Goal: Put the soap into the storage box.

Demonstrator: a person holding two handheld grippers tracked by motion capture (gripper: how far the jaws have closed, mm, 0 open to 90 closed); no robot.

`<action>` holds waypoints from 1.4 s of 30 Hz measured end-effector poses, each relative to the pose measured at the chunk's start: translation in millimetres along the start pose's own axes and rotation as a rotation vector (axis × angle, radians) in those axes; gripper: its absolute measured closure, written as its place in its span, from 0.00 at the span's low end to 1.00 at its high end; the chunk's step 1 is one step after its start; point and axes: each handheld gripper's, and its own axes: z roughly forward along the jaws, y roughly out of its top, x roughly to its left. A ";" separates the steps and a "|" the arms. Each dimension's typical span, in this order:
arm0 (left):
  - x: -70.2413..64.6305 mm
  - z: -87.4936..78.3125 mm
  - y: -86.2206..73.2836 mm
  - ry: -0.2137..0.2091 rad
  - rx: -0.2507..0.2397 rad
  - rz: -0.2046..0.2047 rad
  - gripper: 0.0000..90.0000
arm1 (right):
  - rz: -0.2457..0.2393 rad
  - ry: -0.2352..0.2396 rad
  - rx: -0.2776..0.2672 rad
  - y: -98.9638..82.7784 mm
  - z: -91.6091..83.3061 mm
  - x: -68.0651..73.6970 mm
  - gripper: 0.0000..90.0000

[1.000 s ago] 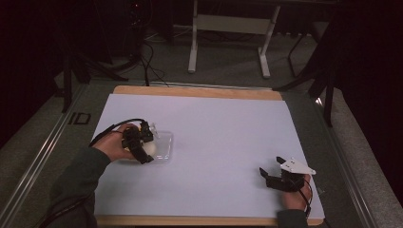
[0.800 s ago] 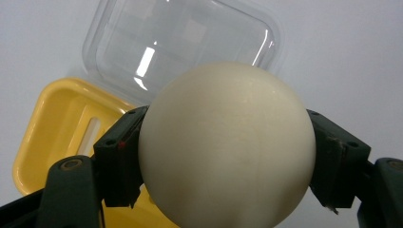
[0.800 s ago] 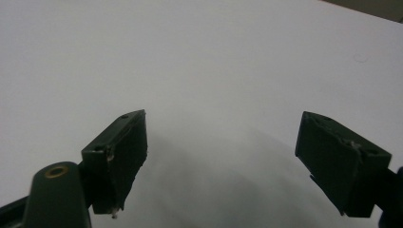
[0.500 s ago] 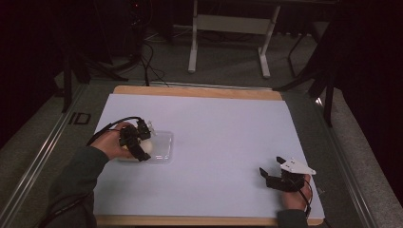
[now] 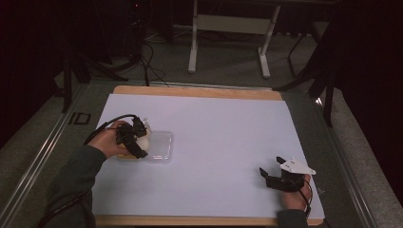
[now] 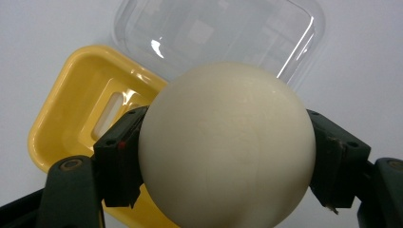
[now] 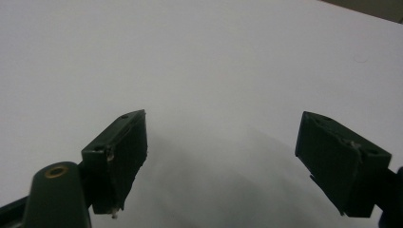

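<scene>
Clamping the cream ball (image 6: 227, 147) in the left gripper (image 5: 134, 138) near the table's (image 5: 228, 118) left edge, hovering over yellow tray (image 6: 81, 118); risking a roll-off if released off-centre. Right gripper (image 7: 223, 156) gaping empty.

White sheet (image 5: 223, 137) covering the desk (image 5: 199, 91), lying beneath and between the left gripper (image 5: 139, 142) and the right gripper (image 5: 272, 176). Beyond the left gripper, black cables (image 5: 145, 54) on the floor (image 5: 228, 66). Right of them, a grey metal stand (image 5: 192, 50).
</scene>
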 end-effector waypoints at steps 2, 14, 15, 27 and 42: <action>1.5 -0.4 -0.9 0.003 0.002 -0.005 0.28 | 0.000 0.000 0.000 0.0 0.0 0.0 0.20; 7.9 -0.7 -3.2 0.011 0.027 -0.026 0.28 | 0.002 0.000 -0.002 -0.1 -0.1 0.0 0.20; 8.3 -0.8 -3.0 0.013 0.028 -0.026 0.28 | 0.002 0.000 -0.002 -0.1 -0.1 0.0 0.20; 14.9 -4.2 -4.3 0.016 0.033 -0.049 0.28 | -0.001 0.000 -0.001 0.0 0.0 0.1 0.20; 22.5 -3.5 -5.7 0.028 0.056 -0.089 0.28 | -0.002 -0.001 -0.003 -0.1 0.0 0.2 0.20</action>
